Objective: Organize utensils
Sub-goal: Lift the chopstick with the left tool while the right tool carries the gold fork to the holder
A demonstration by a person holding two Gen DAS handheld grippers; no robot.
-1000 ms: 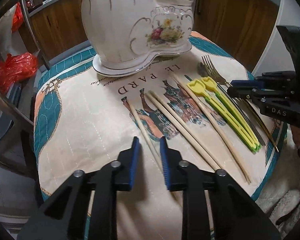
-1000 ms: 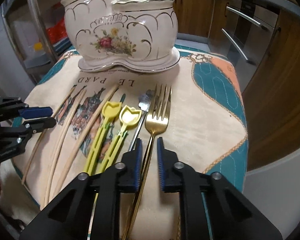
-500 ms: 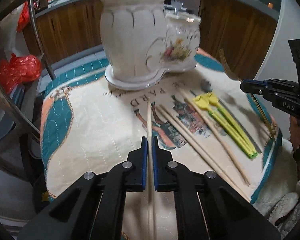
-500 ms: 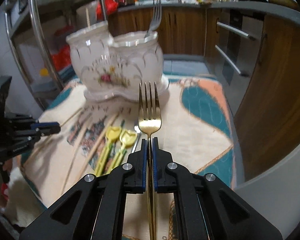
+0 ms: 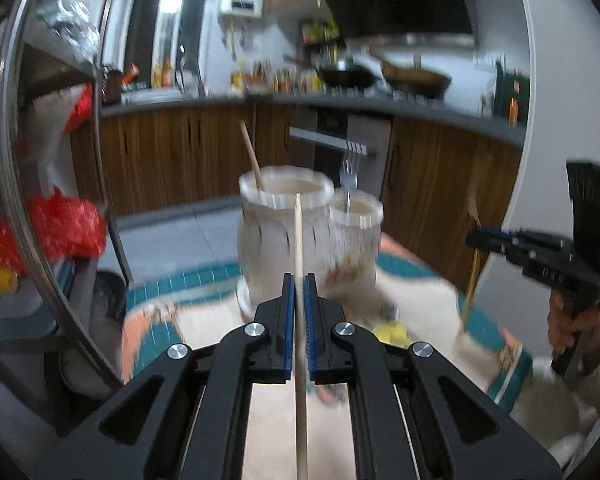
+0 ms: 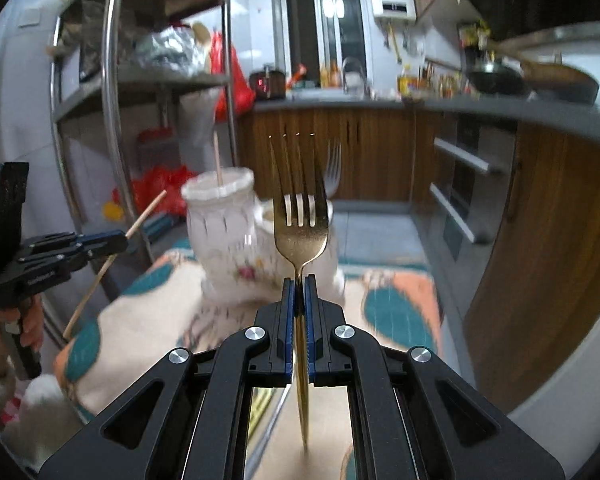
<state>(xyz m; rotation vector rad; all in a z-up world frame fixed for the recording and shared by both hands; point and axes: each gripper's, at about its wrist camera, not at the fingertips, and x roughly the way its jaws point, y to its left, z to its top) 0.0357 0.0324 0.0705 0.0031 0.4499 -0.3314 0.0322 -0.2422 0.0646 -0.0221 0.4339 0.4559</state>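
Note:
My left gripper (image 5: 299,280) is shut on a pale wooden chopstick (image 5: 298,236), raised above the table with its tip pointing at the white ceramic utensil holder (image 5: 280,240). The holder has two cups; one holds a chopstick (image 5: 252,156), the other a silver fork (image 5: 349,176). My right gripper (image 6: 299,282) is shut on the neck of a gold fork (image 6: 300,224), tines up, in front of the holder (image 6: 224,232). Each gripper also shows in the other's view: the right gripper (image 5: 474,238) at the right edge, the left gripper (image 6: 122,240) at the left edge with its chopstick (image 6: 112,258).
A patterned teal, cream and orange cloth (image 6: 396,308) covers the small table. Yellow utensils (image 5: 388,330) lie on it behind my left fingers. A metal shelf rack (image 6: 116,120) stands at the left, wooden kitchen cabinets (image 6: 540,240) at the back and right.
Both grippers closed on their utensils, the left on a chopstick and the right on the gold fork, then lifted them off the cloth and tilted up toward the holder.

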